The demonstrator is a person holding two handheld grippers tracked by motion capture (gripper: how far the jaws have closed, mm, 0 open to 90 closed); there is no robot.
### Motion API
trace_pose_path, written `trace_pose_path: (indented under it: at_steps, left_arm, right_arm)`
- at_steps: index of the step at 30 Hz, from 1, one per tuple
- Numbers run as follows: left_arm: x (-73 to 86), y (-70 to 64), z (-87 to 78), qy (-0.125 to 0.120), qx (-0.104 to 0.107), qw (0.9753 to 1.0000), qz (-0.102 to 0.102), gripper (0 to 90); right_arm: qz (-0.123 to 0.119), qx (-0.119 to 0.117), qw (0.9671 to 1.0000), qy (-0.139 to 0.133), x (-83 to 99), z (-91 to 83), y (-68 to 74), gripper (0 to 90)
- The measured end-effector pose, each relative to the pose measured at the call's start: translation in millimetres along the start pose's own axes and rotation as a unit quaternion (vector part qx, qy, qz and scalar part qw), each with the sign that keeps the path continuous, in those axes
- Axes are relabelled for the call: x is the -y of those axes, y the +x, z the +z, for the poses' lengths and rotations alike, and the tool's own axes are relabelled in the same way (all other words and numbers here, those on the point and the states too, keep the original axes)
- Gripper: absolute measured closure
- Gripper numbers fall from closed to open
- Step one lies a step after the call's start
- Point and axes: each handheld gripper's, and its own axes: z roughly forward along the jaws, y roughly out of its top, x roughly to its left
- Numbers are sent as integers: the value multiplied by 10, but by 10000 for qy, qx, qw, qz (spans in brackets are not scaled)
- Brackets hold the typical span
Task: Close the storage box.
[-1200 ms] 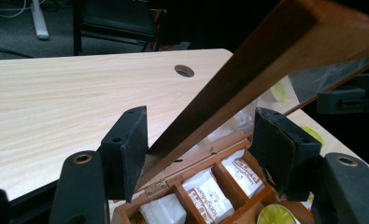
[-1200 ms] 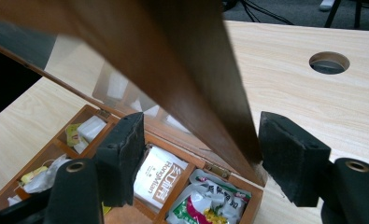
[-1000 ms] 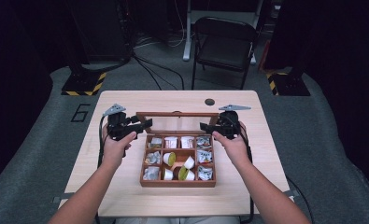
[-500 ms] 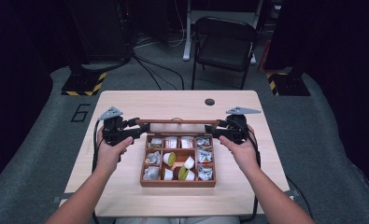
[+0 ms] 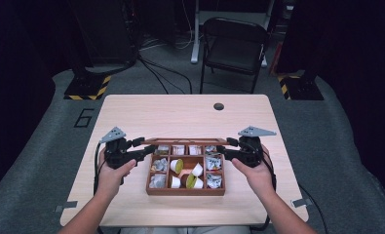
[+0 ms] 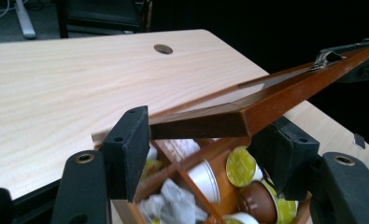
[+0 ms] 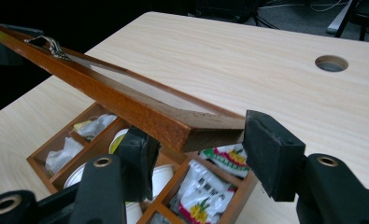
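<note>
Lid-swing step, closing or opening unclear. Left tool and right tool each clamp an end of the lid, held tilted above the wooden box mid-tabletop. Lid's long axis runs left-right. Next: both hands move evenly, keeping it level.

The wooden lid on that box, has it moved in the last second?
Yes. The lid, held at its ends by both grippers, has swung down from upright toward the box, which hasn't shifted on the table.
</note>
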Motion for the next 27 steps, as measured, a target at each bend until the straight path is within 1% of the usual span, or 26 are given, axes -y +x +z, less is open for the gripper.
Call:
trace_pose_path:
  at_steps: [1, 2, 3, 5, 6, 7, 8, 10, 12, 13, 14, 17, 18, 19, 21, 22, 23, 26, 27]
  left_arm:
    - [56, -20, -14, 28, -9, 10000, 29, 377]
    - [56, -20, -14, 28, -9, 10000, 29, 377]
    - [84, -30, -20, 42, -6, 10000, 33, 380]
    - [160, -59, -41, 99, -20, 9999, 83, 381]
    - [160, -59, -41, 99, -20, 9999, 83, 382]
    - [216, -81, -54, 126, -51, 9998, 132, 384]
    - [216, -81, -54, 126, -51, 9998, 132, 386]
    - [307, -99, -72, 150, -47, 9998, 148, 389]
    - [338, -107, -75, 154, -45, 9998, 118, 389]
    - [373, -109, -78, 179, -55, 9997, 141, 389]
    - [391, -108, -82, 199, -60, 9996, 179, 389]
    - [465, -121, -99, 249, -97, 9994, 198, 389]
    - [491, -120, -100, 270, -76, 9994, 188, 389]
    - [521, -127, -98, 276, -78, 9995, 134, 391]
    - [571, -131, -91, 343, -69, 9993, 108, 397]
    - [594, -136, -87, 369, -66, 9993, 87, 397]
    - [631, -148, -81, 388, -69, 9992, 99, 406]
    - [665, -160, -85, 412, -60, 9991, 66, 407]
    - [680, -154, -93, 472, -62, 9988, 135, 408]
  right_arm:
    - [17, -16, 10000, -18, 79, -7, 13, 441]
    - [17, -16, 10000, -18, 79, -7, 13, 441]
    - [40, -35, 10000, -24, 143, -12, 22, 438]
    - [68, -65, 10000, -23, 207, -20, 33, 439]
    - [68, -65, 10000, -23, 207, -20, 33, 439]
    - [45, -68, 10000, -29, 271, -32, 45, 436]
    - [45, -68, 10000, -29, 271, -32, 45, 436]
    - [-24, -46, 10000, -45, 373, -52, 68, 433]
    - [-44, -45, 10000, -42, 408, -58, 74, 433]
    - [-31, -59, 10000, -50, 442, -61, 84, 432]
    - [-71, -46, 10000, -46, 482, -67, 87, 432]
    - [-128, -34, 9999, -28, 553, -82, 97, 431]
    - [-120, -38, 9999, -18, 587, -91, 103, 430]
    - [-124, -28, 9999, -14, 615, -99, 105, 428]
    - [-59, -78, 9999, 44, 699, -105, 109, 428]
    - [-59, -78, 9999, 44, 699, -105, 109, 428]
    - [-61, -89, 9999, 78, 745, -106, 109, 428]
    - [-74, -108, 9999, 101, 780, -105, 109, 426]
    - [-57, -111, 9999, 108, 795, -103, 113, 426]
